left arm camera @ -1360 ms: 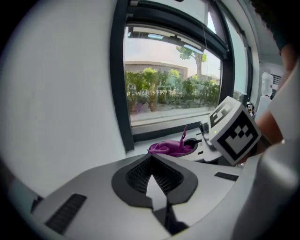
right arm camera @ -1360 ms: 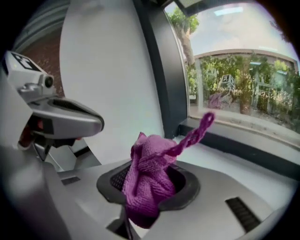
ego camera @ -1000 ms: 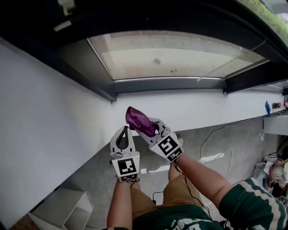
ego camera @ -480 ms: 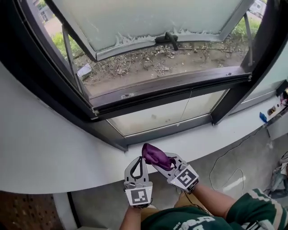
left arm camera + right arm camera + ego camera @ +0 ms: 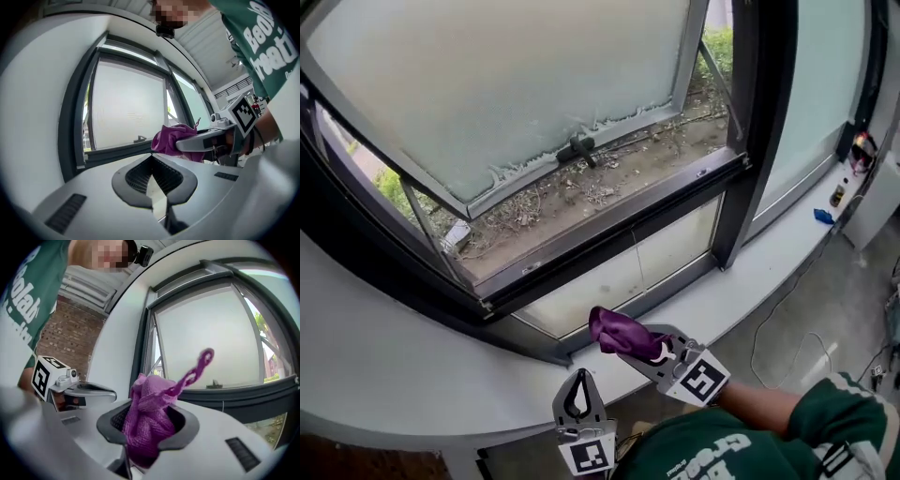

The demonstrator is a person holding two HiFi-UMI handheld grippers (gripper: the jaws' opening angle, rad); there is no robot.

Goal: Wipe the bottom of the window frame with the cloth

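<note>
Right gripper (image 5: 630, 349) lifted nearer window frame (image 5: 609, 244), clamping cloth (image 5: 615, 328), left gripper (image 5: 579, 377) closed, empty.

The right gripper (image 5: 147, 412) is clamping a bunched purple knit cloth (image 5: 144, 430) between its jaws, with the cloth's thin loop (image 5: 197, 365) sticking up. The left gripper (image 5: 105, 391) is hovering left of the cloth, and a dark window frame (image 5: 248, 398) and frosted pane (image 5: 206, 333) are showing behind it.

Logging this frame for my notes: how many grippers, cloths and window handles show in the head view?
grippers: 2, the left gripper and the right gripper
purple cloth: 1
window handle: 1
Total: 4
</note>
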